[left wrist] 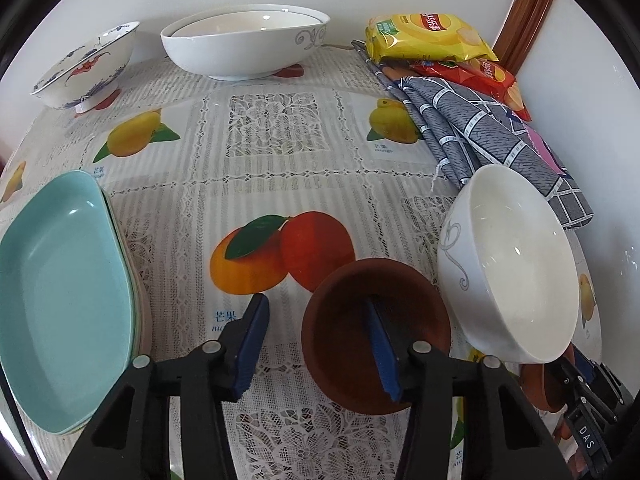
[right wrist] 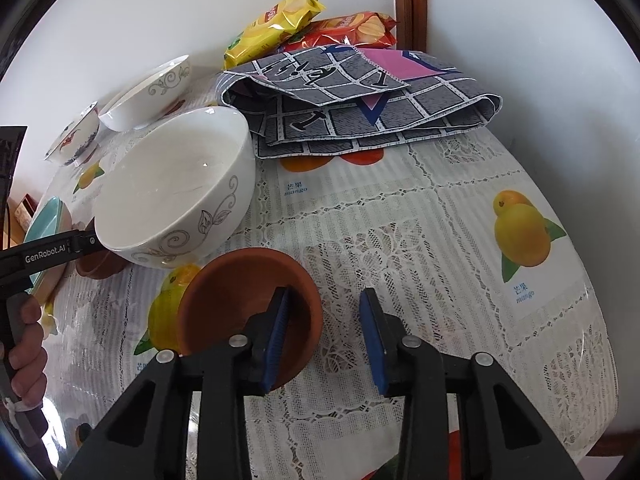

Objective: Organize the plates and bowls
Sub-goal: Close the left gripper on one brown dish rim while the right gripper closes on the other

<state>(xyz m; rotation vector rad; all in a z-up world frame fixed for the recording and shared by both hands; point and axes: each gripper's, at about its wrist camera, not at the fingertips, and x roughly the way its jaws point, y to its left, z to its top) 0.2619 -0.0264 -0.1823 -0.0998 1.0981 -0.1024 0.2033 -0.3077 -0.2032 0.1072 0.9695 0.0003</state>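
In the left wrist view a small brown bowl (left wrist: pixel 348 360) stands on the tablecloth. My left gripper (left wrist: pixel 316 304) is open and straddles its left rim, with one finger inside and one outside. Neither pad touches the rim. In the right wrist view a second brown bowl (right wrist: pixel 240 304) sits under my right gripper (right wrist: pixel 324 294), which is open across its right rim in the same way. A white bowl with grey scrolls (left wrist: pixel 508 264) (right wrist: pixel 176 188) stands between the two brown bowls.
Stacked teal plates (left wrist: pixel 64 280) (right wrist: pixel 44 216) lie at the left. Nested white oval bowls (left wrist: pixel 244 44) and a blue-and-red patterned bowl (left wrist: pixel 84 64) stand by the back wall. A folded grey cloth (right wrist: pixel 360 100) and snack bags (right wrist: pixel 276 20) fill the back right corner.
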